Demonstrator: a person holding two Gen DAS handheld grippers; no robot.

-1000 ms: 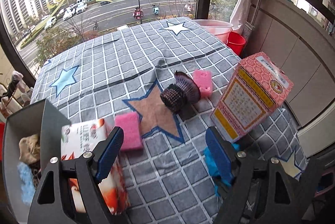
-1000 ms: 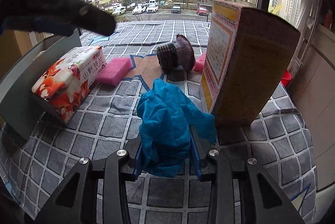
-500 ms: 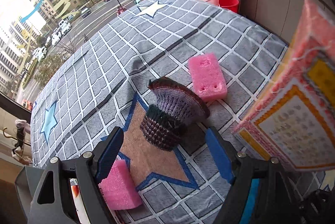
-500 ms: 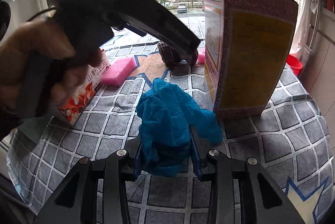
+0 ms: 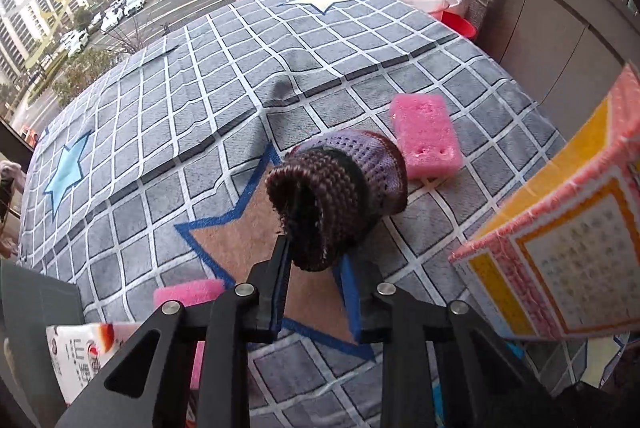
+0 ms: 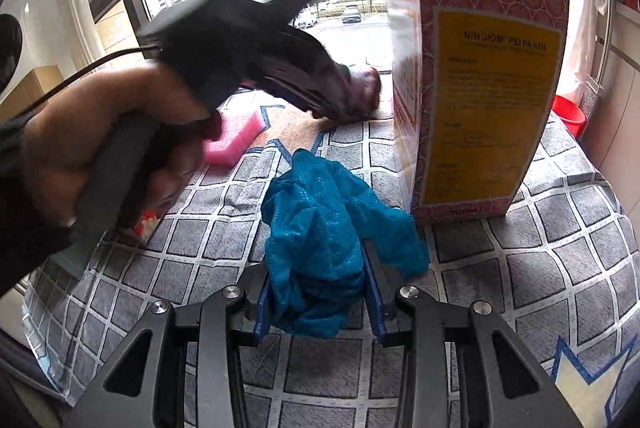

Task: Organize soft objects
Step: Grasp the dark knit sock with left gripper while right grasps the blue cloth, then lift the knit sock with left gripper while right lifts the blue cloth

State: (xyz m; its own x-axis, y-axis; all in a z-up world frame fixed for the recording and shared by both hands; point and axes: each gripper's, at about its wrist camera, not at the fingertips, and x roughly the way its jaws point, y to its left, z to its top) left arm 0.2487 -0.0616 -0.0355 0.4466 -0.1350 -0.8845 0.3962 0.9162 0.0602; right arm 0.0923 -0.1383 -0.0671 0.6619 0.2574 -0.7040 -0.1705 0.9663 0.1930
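Observation:
A purple and brown knitted hat (image 5: 340, 196) lies on the star-patterned cloth. My left gripper (image 5: 314, 268) is shut on its near rim; the hat also shows past that gripper in the right wrist view (image 6: 360, 88). My right gripper (image 6: 320, 292) is shut on a crumpled blue cloth (image 6: 324, 228) that rests on the table. One pink sponge (image 5: 426, 136) lies behind the hat. A second pink sponge (image 5: 188, 292) lies near left and also shows in the right wrist view (image 6: 234, 138).
A tall pink and yellow medicine box (image 6: 480, 88) stands right of the blue cloth, also in the left wrist view (image 5: 568, 252). A tissue pack (image 5: 80, 356) sits at the near left beside a grey bin wall (image 5: 36, 308). Red and pink tubs (image 5: 432, 8) stand beyond the table's far edge.
My left gripper moved forward from the tissue pack to the knitted hat and closed on its rim. My right gripper stayed shut on the blue cloth, shifting slightly nearer the box.

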